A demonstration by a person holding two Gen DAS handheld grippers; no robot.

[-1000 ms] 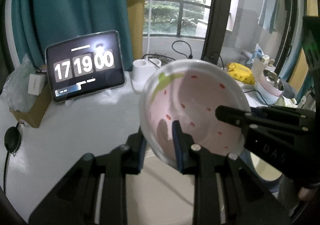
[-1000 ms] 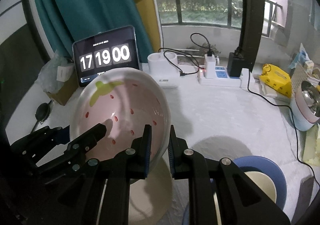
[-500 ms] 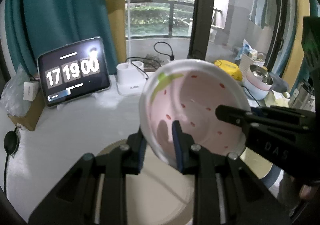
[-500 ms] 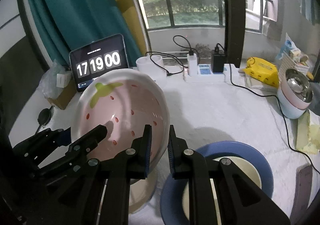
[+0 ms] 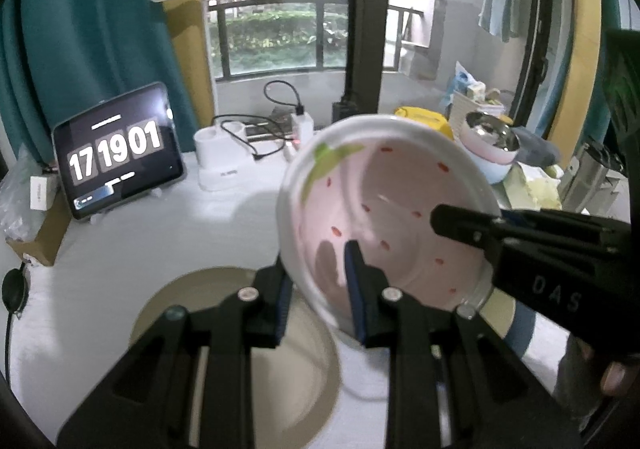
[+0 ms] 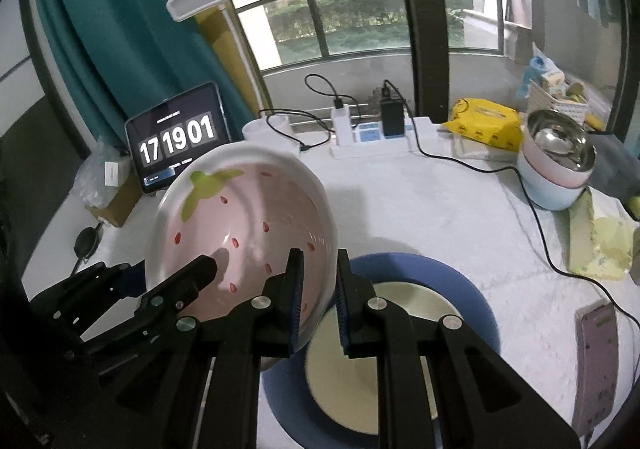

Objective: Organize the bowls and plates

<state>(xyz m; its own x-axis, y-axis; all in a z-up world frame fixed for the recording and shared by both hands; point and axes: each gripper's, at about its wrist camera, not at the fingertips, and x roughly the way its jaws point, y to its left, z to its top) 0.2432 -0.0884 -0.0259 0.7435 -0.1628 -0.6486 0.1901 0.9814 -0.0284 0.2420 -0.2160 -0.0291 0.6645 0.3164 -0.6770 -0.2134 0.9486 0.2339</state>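
A white bowl with a pink strawberry-patterned inside [image 5: 392, 209] [image 6: 248, 225] hangs tilted above the table, held by both grippers. My left gripper [image 5: 318, 281] is shut on the bowl's near left rim, one pad inside and one outside. My right gripper [image 6: 318, 289] is shut on the right rim in the same way. Each gripper shows in the other's view: the right gripper [image 5: 520, 245], the left gripper [image 6: 160, 297]. Below lie a beige plate [image 5: 240, 349] and a blue plate [image 6: 476, 301] with a cream plate [image 6: 400, 353] on it.
A tablet showing a clock [image 5: 120, 153] stands at the back left beside a white lamp base [image 5: 224, 157]. A power strip with cables [image 6: 372, 137], a yellow packet [image 6: 484, 121] and stacked bowls with a metal one on top [image 6: 556, 161] sit behind. A pink phone [image 6: 596, 361] lies at right.
Both grippers have carried the bowl to the right across the table. The blue plate with the cream plate has come into fuller view under the right gripper, the beige plate under the left.
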